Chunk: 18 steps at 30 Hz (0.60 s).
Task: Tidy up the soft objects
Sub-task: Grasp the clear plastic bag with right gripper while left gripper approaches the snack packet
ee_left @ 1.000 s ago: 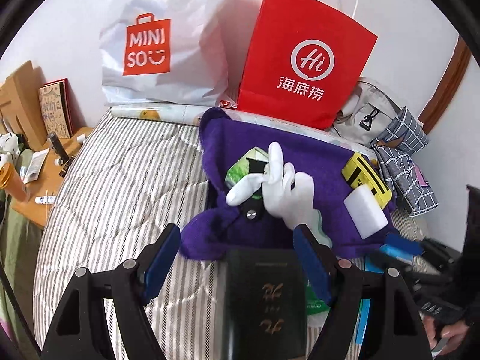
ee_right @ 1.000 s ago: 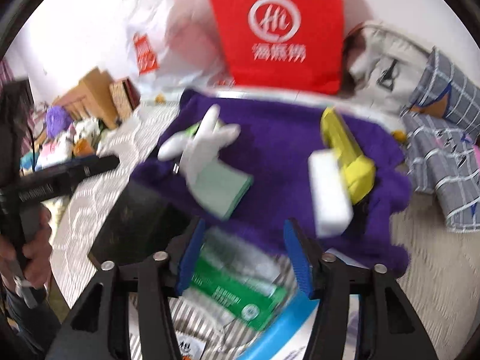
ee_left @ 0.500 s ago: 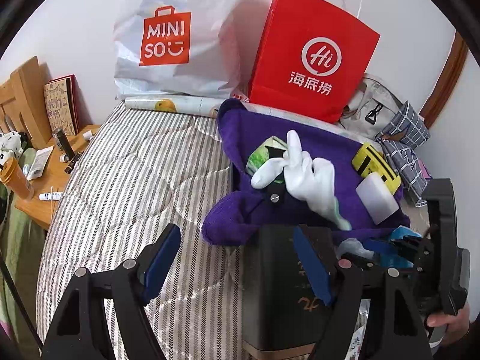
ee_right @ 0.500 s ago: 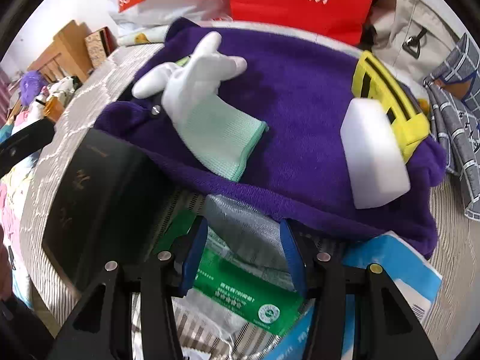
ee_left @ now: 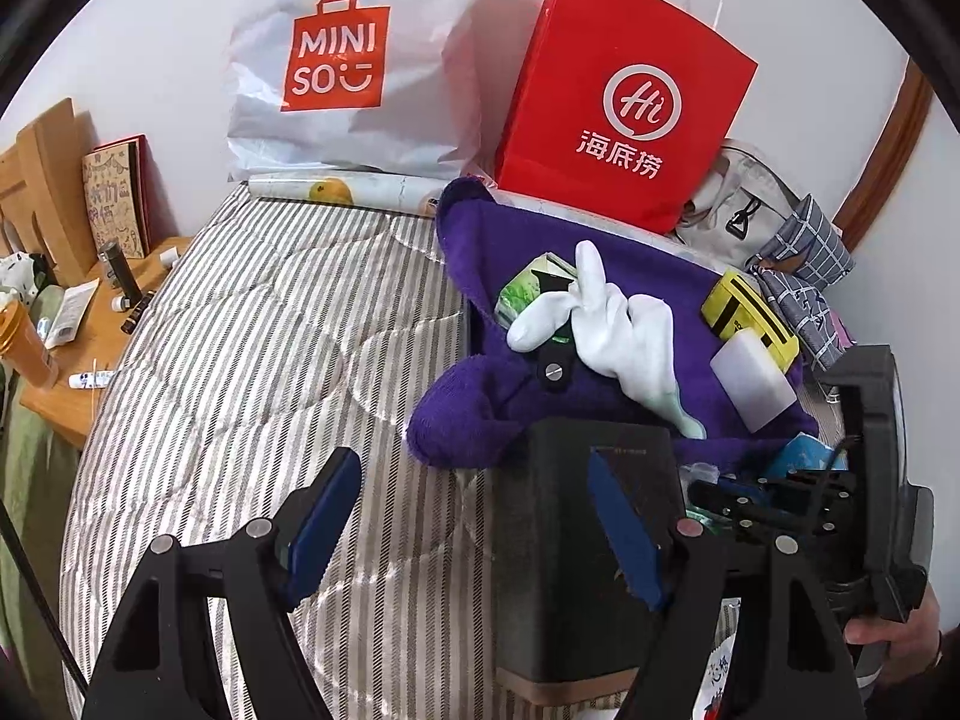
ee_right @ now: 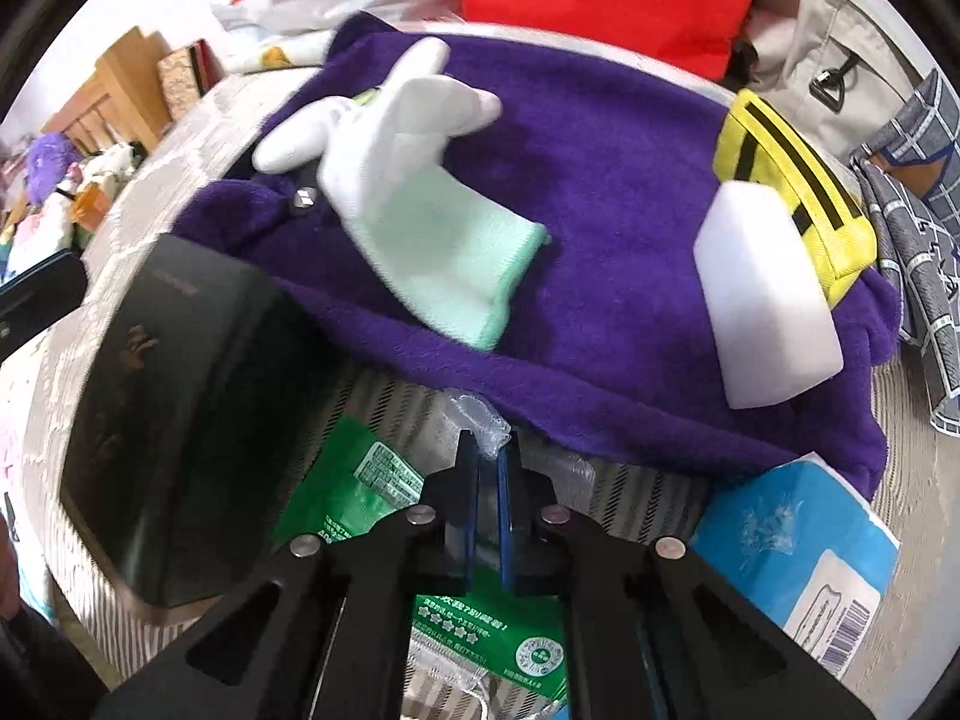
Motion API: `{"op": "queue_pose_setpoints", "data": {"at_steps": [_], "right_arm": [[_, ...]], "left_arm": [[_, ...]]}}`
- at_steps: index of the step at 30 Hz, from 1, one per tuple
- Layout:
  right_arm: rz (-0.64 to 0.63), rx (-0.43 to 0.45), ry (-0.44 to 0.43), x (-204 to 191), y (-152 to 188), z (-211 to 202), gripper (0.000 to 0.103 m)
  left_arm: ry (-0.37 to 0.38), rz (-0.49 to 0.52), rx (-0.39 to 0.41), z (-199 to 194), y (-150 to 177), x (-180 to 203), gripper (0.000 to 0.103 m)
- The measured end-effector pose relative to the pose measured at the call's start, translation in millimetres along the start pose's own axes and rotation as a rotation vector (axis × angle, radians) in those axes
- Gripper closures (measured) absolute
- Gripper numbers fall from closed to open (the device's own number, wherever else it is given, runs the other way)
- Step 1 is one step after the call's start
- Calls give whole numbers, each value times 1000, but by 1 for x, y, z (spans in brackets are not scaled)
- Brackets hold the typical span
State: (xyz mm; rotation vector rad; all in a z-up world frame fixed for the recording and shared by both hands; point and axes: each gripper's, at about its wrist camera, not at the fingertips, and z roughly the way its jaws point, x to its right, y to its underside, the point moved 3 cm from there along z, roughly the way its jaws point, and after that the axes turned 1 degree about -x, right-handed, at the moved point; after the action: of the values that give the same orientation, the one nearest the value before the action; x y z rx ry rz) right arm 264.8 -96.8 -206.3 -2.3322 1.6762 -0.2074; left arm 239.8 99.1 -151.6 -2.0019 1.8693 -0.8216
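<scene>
A purple towel (ee_left: 630, 276) (ee_right: 600, 240) lies on the striped mattress (ee_left: 270, 360). On it rest a white glove (ee_left: 618, 330) (ee_right: 408, 180), a white sponge (ee_left: 750, 378) (ee_right: 768, 300) and a yellow pouch (ee_left: 744, 306) (ee_right: 798, 180). My right gripper (ee_right: 487, 447) points steeply down in front of the towel, shut on the crinkled clear top of a green plastic packet (ee_right: 360, 480). My left gripper (ee_left: 468, 468) hangs open and empty over the mattress, its right finger above a black box (ee_left: 576, 540) (ee_right: 180, 390). The right gripper (ee_left: 780, 492) also shows at the right of the left wrist view.
A red paper bag (ee_left: 624, 102) and a white Miniso bag (ee_left: 348, 60) stand against the wall. A grey bag (ee_left: 738, 210) and checked cloth (ee_left: 804, 276) lie at the right. A blue packet (ee_right: 792, 540) sits by the towel's corner. A cluttered wooden side table (ee_left: 78, 336) stands at the left.
My right gripper dropped toward the green packet and its jaws closed on the clear plastic top. My left gripper slid a little and then held still, staying open.
</scene>
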Motion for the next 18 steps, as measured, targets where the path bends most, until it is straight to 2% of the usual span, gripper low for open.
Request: {"op": "queue_pose_setpoints", "data": {"at_steps": [3,12,13,18], "right_arm": [[6,64,-31,-3,3,-18,98],[101,345,-31,12,6,-109,98],[108,359,-31,14,2,-114,98],[137,445,-18,32,25,-159,98]], "left_arm": [[-7,-4,7,-7,2,-3,27],[-35,-16,34,-39,16,-4,27],[-37,-14,37,-43,19,-3,27],[-46,5,37,-60,40,7,27]]}}
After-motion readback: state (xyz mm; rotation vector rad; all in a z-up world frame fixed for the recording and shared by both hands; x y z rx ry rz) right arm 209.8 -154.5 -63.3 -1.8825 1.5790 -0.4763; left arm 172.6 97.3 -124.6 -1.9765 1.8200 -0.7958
